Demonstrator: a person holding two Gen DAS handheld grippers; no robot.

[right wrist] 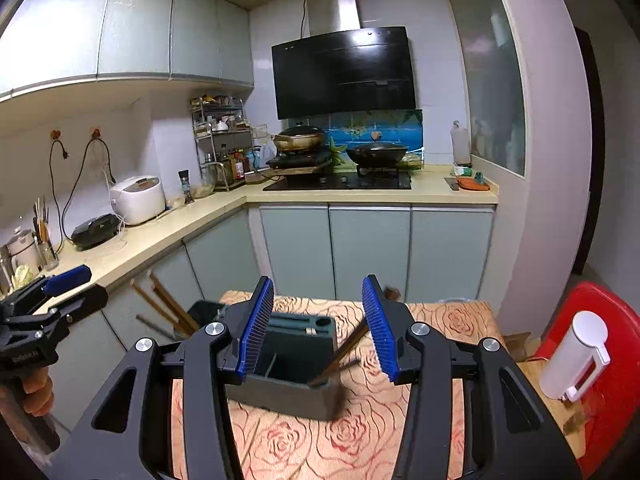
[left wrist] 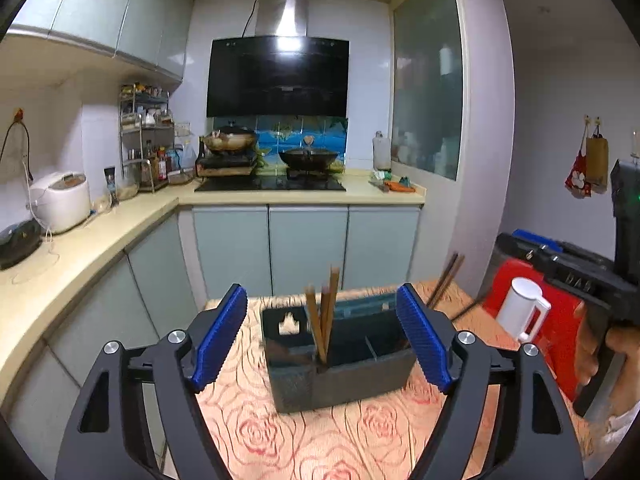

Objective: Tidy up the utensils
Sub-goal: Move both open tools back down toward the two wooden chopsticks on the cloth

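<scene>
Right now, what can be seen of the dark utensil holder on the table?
The utensil holder is a dark, rectangular, open-topped box, plastic by its look, standing upright on the rose-patterned tablecloth. Inner dividers split it into compartments. Its raised end wall has a small cut-out. Brown chopsticks lean in one compartment near that wall; more chopsticks lean at the opposite end. Both grippers are open and apart from it: the left gripper and the right gripper only frame it.
</scene>
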